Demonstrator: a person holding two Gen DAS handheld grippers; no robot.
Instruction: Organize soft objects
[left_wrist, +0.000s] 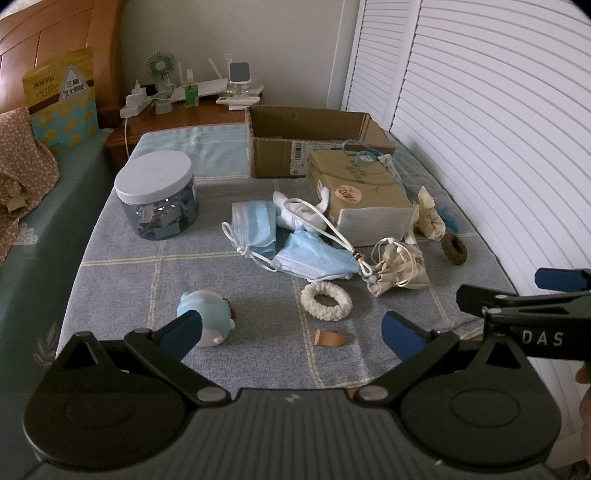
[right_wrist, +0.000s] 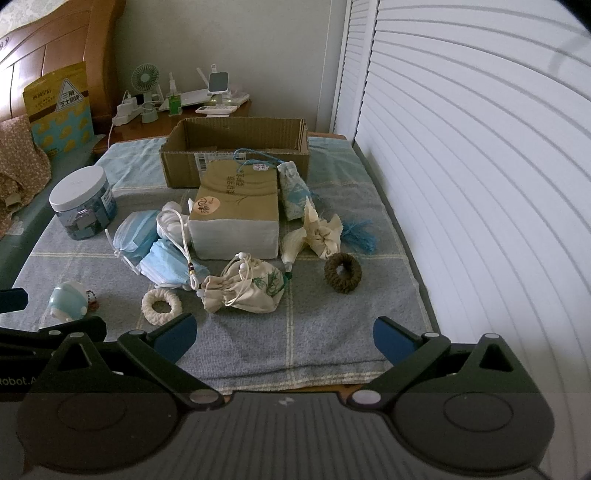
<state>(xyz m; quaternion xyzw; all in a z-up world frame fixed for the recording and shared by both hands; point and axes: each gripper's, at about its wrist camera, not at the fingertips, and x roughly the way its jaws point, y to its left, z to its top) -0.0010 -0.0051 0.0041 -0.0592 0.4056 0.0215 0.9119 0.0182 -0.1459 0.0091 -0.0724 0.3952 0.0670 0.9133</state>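
**Soft clutter spread on a grey checked cloth, both grippers empty**

Grey checked cloth (right_wrist: 332, 332) covers the surface, with a wooden headboard far left and white louvred doors (right_wrist: 480, 184) along the right. Going left to right, we see a clear jar with a white lid (right_wrist: 82, 206) at the far left, and nearer, a small blue round toy (right_wrist: 68, 301) on its side. Next come the blue face masks (right_wrist: 155, 240), overlapping, then a cream scrunchie (right_wrist: 161, 306) just near of them. Beside it lies a cream drawstring pouch (right_wrist: 247, 290), near of a tan tissue pack (right_wrist: 236, 218). Behind the pack stands an open cardboard box (right_wrist: 236, 155). Further right we find a crumpled cream cloth (right_wrist: 321, 230) and a brown scrunchie (right_wrist: 342, 273).

Our left gripper (left_wrist: 291, 332) hangs over the near edge, fingers spread wide, nothing between them. Our right gripper (right_wrist: 284, 336) is likewise spread and empty.
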